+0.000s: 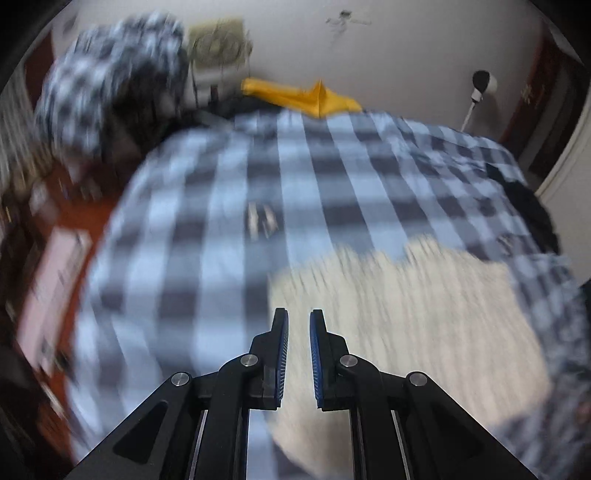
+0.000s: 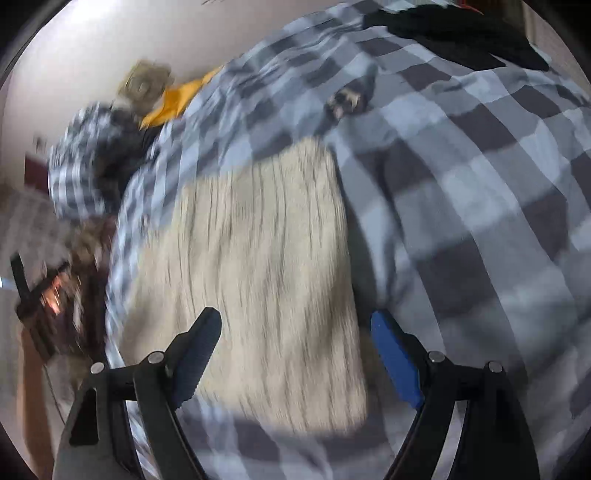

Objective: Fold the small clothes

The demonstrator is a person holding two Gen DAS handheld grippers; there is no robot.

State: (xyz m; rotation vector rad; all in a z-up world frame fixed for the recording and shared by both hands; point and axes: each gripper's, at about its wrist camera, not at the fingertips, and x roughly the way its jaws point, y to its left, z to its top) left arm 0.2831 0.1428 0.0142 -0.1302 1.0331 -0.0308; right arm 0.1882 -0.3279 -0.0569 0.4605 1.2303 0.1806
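The cream ribbed garment [image 2: 258, 280] lies flat on the checked bed [image 2: 480, 206], long axis running near to far, between the right gripper [image 2: 295, 325]'s wide-apart empty fingers, while the left gripper [image 1: 297, 325], fingers nearly together and empty, hovers at its left edge.

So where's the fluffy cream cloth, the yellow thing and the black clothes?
Cream cloth [image 2: 258, 277]: right wrist view, middle of its ribbed top.
Yellow thing [image 1: 295, 96]: left wrist view, its middle, at the bed's far edge.
Black clothes [image 2: 454, 35]: right wrist view, middle of the dark heap.
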